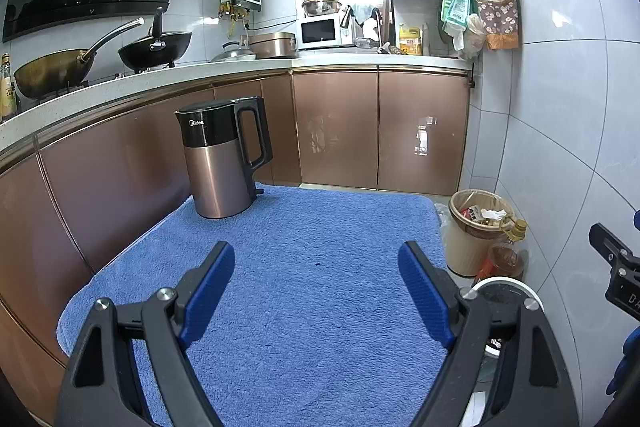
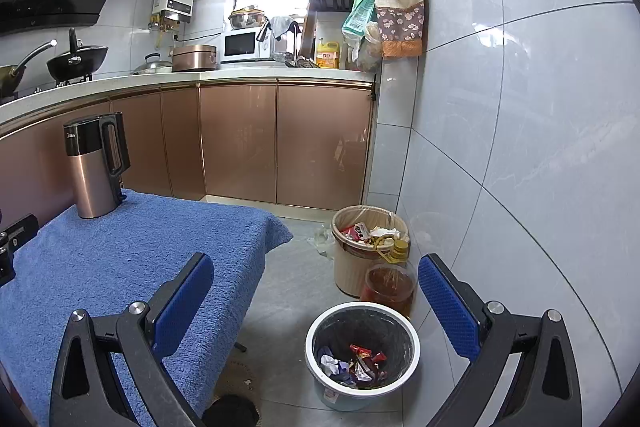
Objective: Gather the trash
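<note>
The left hand-held gripper (image 1: pixel 316 259) is hovering wide and holding nothing over the blue-towelled surface (image 1: pixel 320 307), with a copper kettle (image 1: pixel 222 157) standing at its far left corner; the right hand-held gripper (image 2: pixel 316 275) is hanging equally wide and holding nothing above the floor. Crumpled wrappers (image 2: pixel 356 365) are lying inside the white-rimmed bin (image 2: pixel 320 331) on the floor right of the surface; a beige bin (image 2: pixel 352 267) is sitting farther back, near the wall.
</note>
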